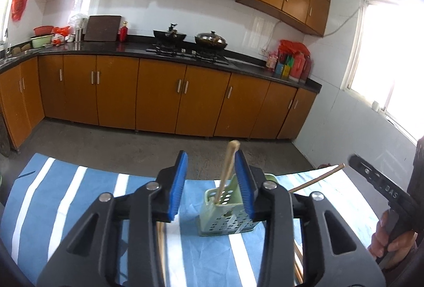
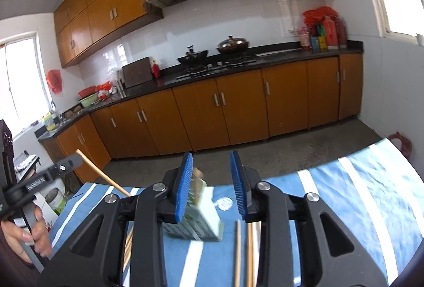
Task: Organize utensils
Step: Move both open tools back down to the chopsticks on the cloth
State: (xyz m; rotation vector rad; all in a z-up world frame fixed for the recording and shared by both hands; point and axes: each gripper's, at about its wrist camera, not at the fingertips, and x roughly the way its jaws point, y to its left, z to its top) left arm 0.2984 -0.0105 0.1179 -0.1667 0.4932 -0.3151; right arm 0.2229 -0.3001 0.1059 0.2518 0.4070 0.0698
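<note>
Left gripper (image 1: 211, 182): jaws parted, pads pressing nothing. A chopstick (image 1: 227, 172) stands between them, steep, top leaning toward the right pad, foot in the green holder (image 1: 225, 218) just ahead. Right gripper (image 2: 212, 183): jaws parted, empty; holder (image 2: 201, 218) by its left pad. Loose chopsticks (image 2: 237, 252) lie lengthwise below on striped cloth (image 2: 344, 194).

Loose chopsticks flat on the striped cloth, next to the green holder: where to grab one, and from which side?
Take a chopstick mid-shaft from above, fingers closing across its width. It lies flat on the cloth, so no end is raised. Its neighbours lie close alongside, so pick the outermost one, nearest the holder.
</note>
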